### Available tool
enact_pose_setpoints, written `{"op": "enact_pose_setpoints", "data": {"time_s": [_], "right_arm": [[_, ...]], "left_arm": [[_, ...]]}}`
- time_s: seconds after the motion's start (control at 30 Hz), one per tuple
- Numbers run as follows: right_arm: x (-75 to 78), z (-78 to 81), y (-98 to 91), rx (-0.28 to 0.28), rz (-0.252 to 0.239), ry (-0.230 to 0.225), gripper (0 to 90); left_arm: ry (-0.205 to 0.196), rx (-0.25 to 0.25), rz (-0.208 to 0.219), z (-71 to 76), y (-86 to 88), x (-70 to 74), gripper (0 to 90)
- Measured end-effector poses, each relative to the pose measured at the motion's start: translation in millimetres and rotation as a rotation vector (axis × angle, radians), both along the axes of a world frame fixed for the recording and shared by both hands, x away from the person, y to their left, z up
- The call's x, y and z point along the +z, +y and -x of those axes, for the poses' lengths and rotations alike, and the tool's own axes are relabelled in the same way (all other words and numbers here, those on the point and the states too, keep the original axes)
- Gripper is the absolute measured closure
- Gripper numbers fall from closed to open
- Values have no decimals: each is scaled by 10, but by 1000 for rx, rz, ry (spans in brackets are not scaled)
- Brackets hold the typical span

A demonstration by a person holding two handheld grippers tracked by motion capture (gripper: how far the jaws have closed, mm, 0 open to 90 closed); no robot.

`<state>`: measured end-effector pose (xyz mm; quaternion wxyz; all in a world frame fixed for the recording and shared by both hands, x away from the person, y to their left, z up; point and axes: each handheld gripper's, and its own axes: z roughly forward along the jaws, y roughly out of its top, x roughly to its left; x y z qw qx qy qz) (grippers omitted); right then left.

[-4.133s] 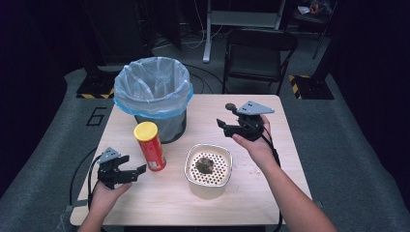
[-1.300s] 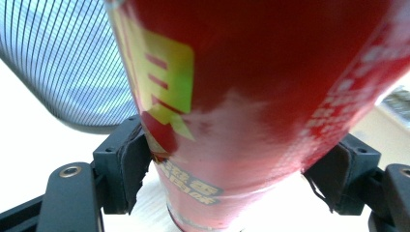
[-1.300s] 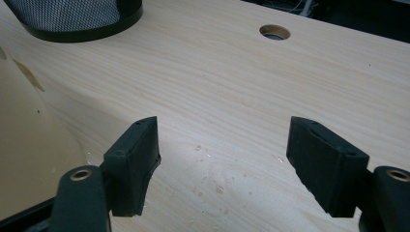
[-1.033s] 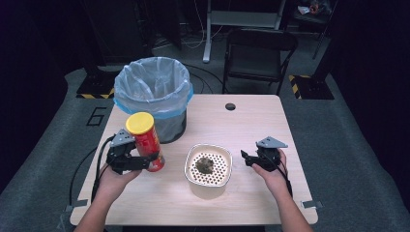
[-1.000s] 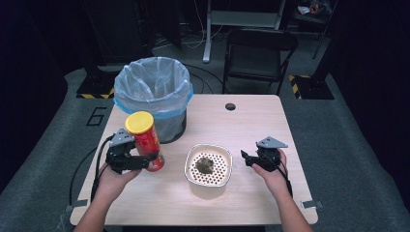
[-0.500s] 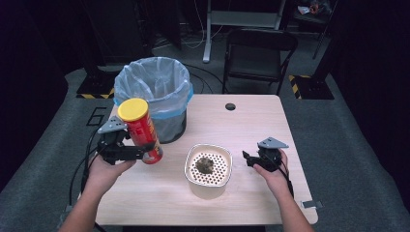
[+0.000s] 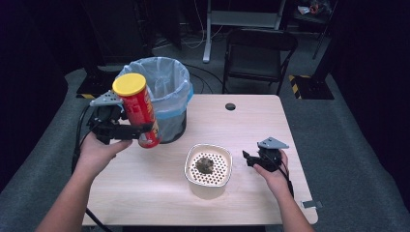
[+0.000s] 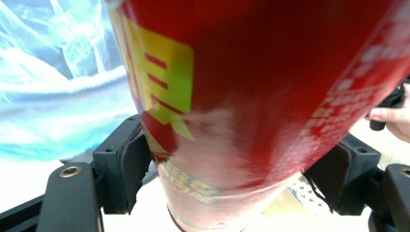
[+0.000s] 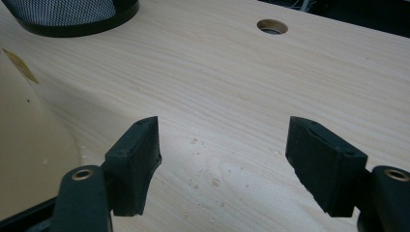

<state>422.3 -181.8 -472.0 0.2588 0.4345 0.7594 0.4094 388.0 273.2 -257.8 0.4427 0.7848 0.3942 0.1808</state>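
Observation:
A red chip can [image 7: 139, 110] with a yellow lid hangs tilted above the table's left side, beside the bin. My left gripper [image 7: 126, 131] is shut on its lower half; in the left gripper view both pads [image 8: 130, 164] press the red can [image 8: 251, 96]. A cream bowl [image 7: 192, 178] with a perforated insert and dark scraps stands at the table's centre. My right gripper [image 7: 247, 158] rests low on the table right of the bowl, open, with bare wood between its fingers [image 9: 138, 159].
A black mesh bin lined with a blue bag [image 7: 167, 87] stands at the back left of the table. A round cable hole [image 7: 230, 106] is at the back. A folding chair [image 7: 258, 53] stands behind the table.
My left gripper has lifted the can off the table, up toward the bin's rim, and tilted it. The right gripper has stayed in place.

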Motion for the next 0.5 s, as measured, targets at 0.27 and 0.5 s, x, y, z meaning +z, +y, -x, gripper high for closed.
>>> {"op": "enact_pose_setpoints", "data": {"time_s": [0.27,0.5], "right_arm": [[1,3,-3,0,-7,1,277],[5,4,-1,3,-3,-3,277]], "left_arm": [[5,-9,-3,-108,-83,247,233],[-4,-18,-5,-178,-161,429,232]]}}
